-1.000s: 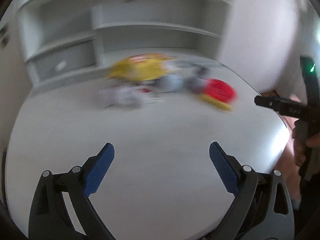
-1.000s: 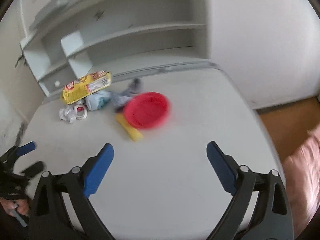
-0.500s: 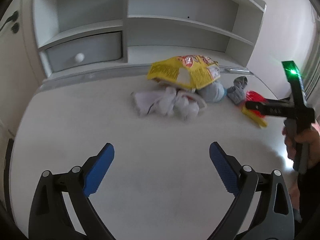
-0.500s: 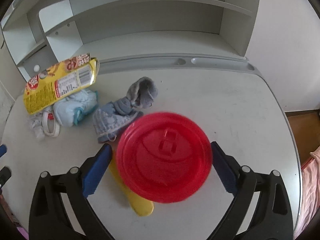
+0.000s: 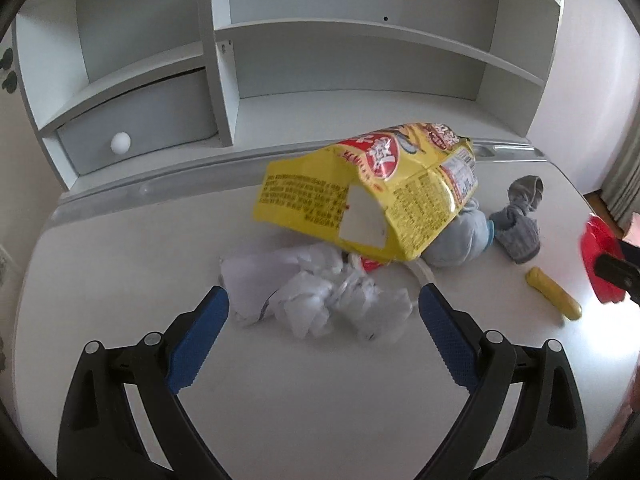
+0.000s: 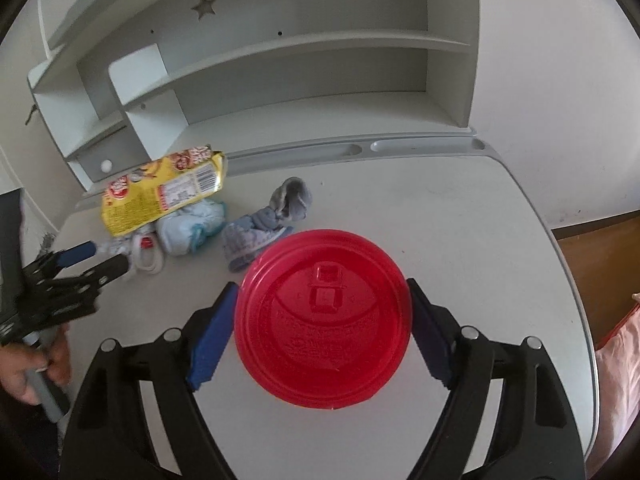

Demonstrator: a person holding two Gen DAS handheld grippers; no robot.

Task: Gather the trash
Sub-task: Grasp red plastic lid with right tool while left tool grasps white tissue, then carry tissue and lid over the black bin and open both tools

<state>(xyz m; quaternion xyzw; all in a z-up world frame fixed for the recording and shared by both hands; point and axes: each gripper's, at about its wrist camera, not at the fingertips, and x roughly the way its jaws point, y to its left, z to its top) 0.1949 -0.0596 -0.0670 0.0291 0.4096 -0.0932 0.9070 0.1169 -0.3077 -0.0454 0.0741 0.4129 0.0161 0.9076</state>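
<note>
— Two grippers are working over the white desk (image 5: 120, 248). What is the left gripper (image 5: 322, 322) doing?

— It is hovering with its jaws spread wide and holding nothing. The crumpled white tissue (image 5: 316, 300) is lying on the desk right between its blue pads (image 5: 196, 344), near their tips, though no pad is touching it as far as I can tell.

— And the right gripper (image 6: 320, 332)?

— Its jaws are framing the red plastic lid (image 6: 322, 326), one pad sitting against each side of the rim. Whether they are pressing on it or just flanking it, I cannot tell.

— Where is the other trash lying?

— The yellow snack bag (image 5: 372, 192) is leaning over the far end of the tissue and over a light blue bundle (image 5: 460, 240). A grey sock (image 5: 518, 216) is lying just right of that bundle, and a yellow stick (image 5: 554, 294) is resting on the desk nearer the lid.

— Anything behind?

— A grey shelf unit (image 5: 224, 56) is standing at the back of the desk, with a drawer (image 5: 136, 128) in its lower left bay.
</note>
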